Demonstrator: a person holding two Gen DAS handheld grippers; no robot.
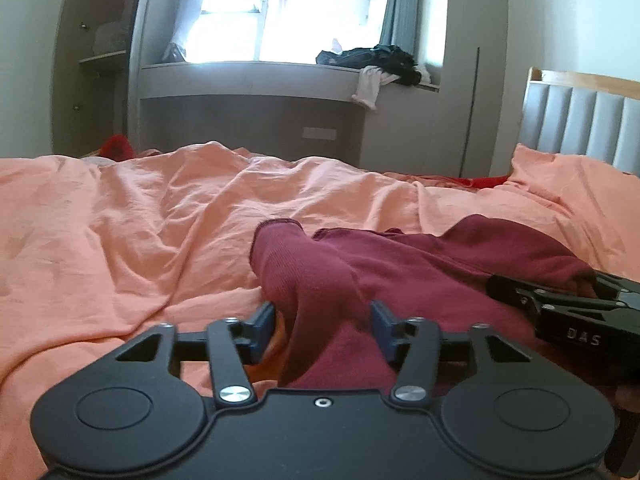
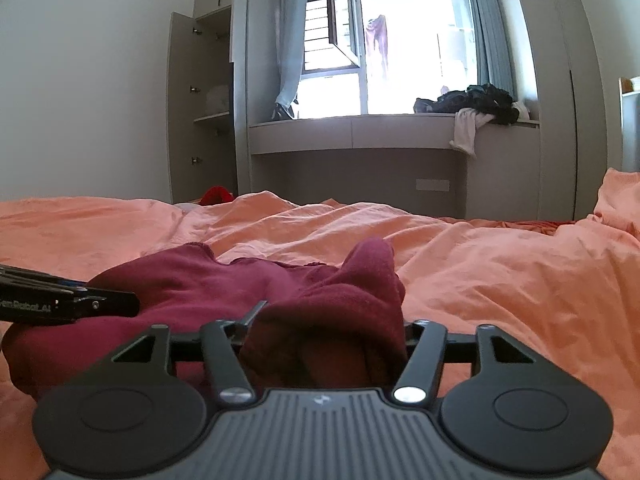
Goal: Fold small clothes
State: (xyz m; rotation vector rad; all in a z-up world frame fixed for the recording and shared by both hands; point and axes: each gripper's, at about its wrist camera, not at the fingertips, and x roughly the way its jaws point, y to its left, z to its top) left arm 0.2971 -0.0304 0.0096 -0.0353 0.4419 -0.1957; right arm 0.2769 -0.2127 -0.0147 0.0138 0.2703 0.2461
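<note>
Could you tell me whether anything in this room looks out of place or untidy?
Yes: a heap of dark clothes sits on the window ledge, with a white garment hanging over its edge. A cupboard door stands open.

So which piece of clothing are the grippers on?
The maroon garment on the orange bedding, between both grippers' fingers. The dark pile and white cloth sit far off on the window ledge.

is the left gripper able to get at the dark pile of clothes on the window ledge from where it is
Probably not. The left gripper is low over the bed with the maroon garment between its fingers, and the dark clothes pile lies on the window ledge across the whole orange bedspread.
</note>
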